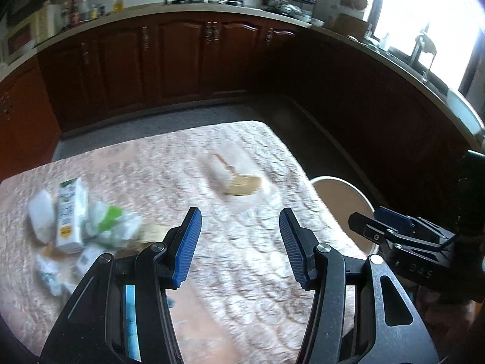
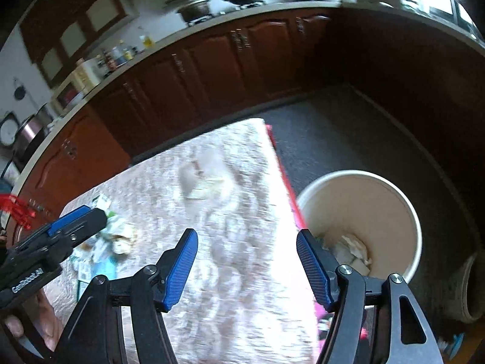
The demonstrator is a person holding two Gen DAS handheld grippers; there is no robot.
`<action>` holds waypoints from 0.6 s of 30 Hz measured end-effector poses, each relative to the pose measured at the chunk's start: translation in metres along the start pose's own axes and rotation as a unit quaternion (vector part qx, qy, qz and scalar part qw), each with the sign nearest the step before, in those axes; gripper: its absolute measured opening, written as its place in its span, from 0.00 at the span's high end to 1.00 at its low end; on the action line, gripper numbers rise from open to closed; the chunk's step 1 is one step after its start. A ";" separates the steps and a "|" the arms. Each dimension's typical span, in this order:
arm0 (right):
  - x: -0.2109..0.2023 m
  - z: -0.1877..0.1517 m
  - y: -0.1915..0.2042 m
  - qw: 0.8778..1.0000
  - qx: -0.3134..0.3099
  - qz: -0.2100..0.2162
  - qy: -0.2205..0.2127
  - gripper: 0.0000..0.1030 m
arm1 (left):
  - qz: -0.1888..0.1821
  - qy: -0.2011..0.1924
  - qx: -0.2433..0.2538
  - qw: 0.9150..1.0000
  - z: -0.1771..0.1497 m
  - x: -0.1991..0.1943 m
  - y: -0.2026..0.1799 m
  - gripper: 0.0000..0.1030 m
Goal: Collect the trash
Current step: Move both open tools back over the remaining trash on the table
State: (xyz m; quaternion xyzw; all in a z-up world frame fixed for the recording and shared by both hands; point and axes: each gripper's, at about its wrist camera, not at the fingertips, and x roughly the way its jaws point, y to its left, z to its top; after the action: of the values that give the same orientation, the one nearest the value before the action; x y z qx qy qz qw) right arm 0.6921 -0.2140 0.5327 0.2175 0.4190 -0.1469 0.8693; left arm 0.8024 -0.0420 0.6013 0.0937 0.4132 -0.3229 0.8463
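Both tongs held apart and empty over the quilted table.

Left wrist view: the left gripper (image 1: 240,242) stands apart with nothing between its pads; the trash pile (image 1: 75,227), a white carton among crumpled wrappers, lies on the table (image 1: 242,303) to its left, a blurred scrap (image 1: 239,182) ahead, the bin (image 1: 342,200) to its right.
Right wrist view: the right gripper (image 2: 247,267) is apart, empty; the bin (image 2: 360,221), holding crumpled paper (image 2: 351,248), sits just right of it; the trash pile (image 2: 112,242) lies to its left.
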 end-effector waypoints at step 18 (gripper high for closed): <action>0.052 0.001 0.135 0.989 -0.120 0.074 0.039 0.31 | 0.089 0.012 -0.145 0.985 -0.024 -0.040 0.188 0.48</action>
State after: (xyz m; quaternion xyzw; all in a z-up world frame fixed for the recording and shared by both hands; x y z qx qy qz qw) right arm 0.7834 -0.1014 0.5261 0.1480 0.4501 -0.0225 0.8804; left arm 0.8863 0.1331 0.5959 0.0097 0.4555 -0.1822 0.8713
